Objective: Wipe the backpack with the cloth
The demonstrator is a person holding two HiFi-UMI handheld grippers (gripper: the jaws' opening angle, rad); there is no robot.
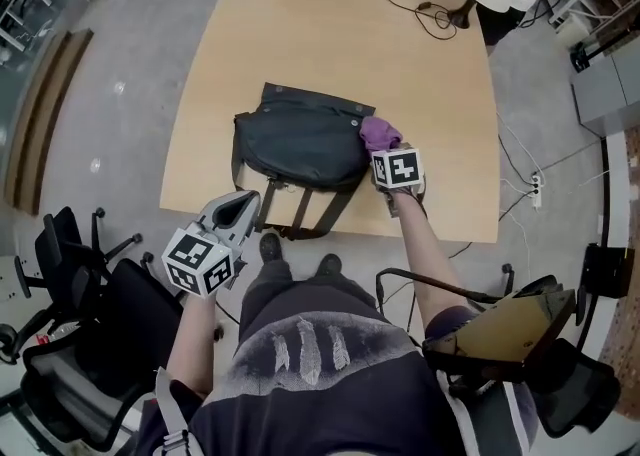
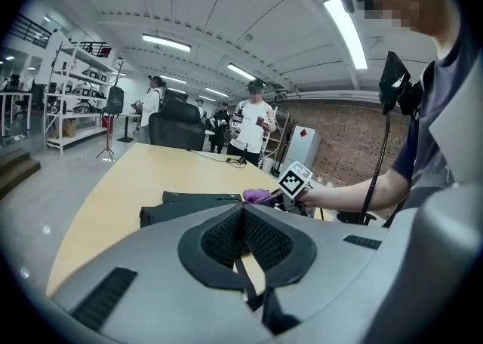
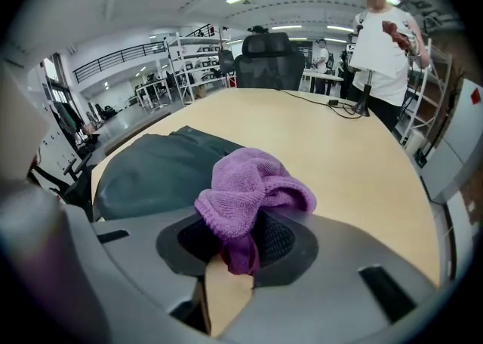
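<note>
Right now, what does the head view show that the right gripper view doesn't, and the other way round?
Only the head view: the left gripper at the near edge of the table, and the straps trailing toward it. Only the right gripper view: the right gripper, jaws pinched on a fold of the purple cloth. Both: the backpack, the table, a bystander in white.

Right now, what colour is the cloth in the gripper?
Purple. The cloth, clamped in the right gripper, shows best in the right gripper view.
</note>
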